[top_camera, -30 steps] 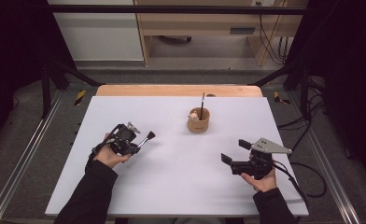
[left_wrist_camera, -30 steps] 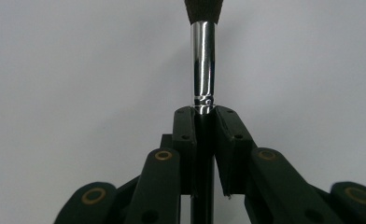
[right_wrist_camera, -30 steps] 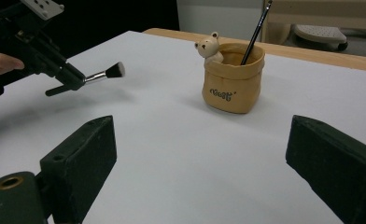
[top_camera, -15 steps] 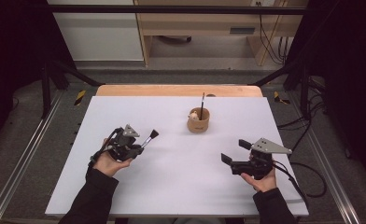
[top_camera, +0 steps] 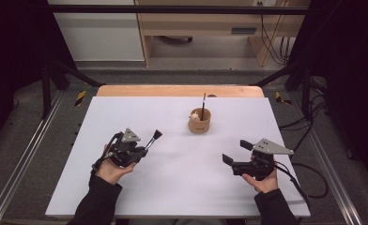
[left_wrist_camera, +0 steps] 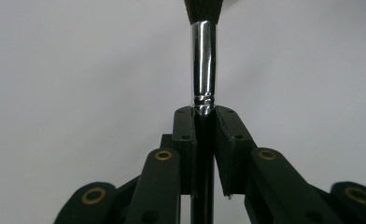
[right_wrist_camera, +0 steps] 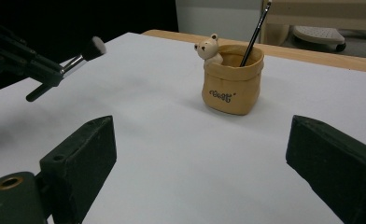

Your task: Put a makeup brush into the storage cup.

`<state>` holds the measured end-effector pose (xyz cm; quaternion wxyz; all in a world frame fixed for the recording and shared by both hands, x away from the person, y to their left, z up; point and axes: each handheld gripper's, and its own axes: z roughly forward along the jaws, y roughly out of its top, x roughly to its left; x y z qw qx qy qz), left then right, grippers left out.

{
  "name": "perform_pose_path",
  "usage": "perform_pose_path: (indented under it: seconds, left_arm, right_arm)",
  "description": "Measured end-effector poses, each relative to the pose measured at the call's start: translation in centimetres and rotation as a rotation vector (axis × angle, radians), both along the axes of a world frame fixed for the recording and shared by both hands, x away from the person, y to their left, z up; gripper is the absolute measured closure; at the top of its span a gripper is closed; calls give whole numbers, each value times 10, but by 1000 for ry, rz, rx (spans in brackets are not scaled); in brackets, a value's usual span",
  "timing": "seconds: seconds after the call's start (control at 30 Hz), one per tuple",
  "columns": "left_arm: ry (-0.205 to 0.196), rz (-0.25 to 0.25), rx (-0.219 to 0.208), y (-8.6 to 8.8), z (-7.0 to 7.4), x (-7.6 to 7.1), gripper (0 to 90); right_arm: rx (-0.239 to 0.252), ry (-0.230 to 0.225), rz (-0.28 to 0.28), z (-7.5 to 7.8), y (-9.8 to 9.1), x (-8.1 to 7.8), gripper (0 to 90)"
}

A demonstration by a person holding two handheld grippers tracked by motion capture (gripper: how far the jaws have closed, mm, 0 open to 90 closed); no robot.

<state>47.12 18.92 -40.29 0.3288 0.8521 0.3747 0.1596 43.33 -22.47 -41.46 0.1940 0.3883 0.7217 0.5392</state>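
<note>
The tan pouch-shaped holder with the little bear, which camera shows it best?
The right gripper view: the tan pouch-shaped holder sits close, with bear, lettering and its thin black brush clear. The high view shows it small, from above.

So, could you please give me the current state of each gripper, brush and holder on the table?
Left gripper: shut on the makeup brush.
Makeup brush: held off the table, bristles pointing away from the jaws.
Right gripper: open, nothing between its jaws.
Bear pot: upright on the white table.
Thin brush: standing tilted inside the bear pot.
</note>
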Motion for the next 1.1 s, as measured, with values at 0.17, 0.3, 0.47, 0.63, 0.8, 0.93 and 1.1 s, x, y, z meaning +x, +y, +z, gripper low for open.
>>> perform_pose_path:
  seconds: [0.17,0.3,0.47,0.63,0.8,0.93,1.1]
  left_arm:
    - [-26,28,-33,2,0,-5,787]
    - [-47,55,-63,3,0,-9,787]
    - [-58,83,-108,3,0,-14,786]
    - [-77,120,-137,4,-1,-17,786]
    - [-94,148,-164,3,-1,-20,786]
    - [-113,168,-179,0,-2,-21,786]
    - [-138,177,-187,-3,-1,-23,786]
  right_arm:
    - [3,3,-1,1,1,-1,83]
    - [9,-3,-2,3,2,-1,80]
    - [22,-3,-4,4,2,-2,73]
    - [39,3,-8,4,3,-1,71]
    - [43,3,-7,5,5,-1,70]
    - [58,3,-7,7,7,0,70]
    - [71,2,-6,10,12,1,71]
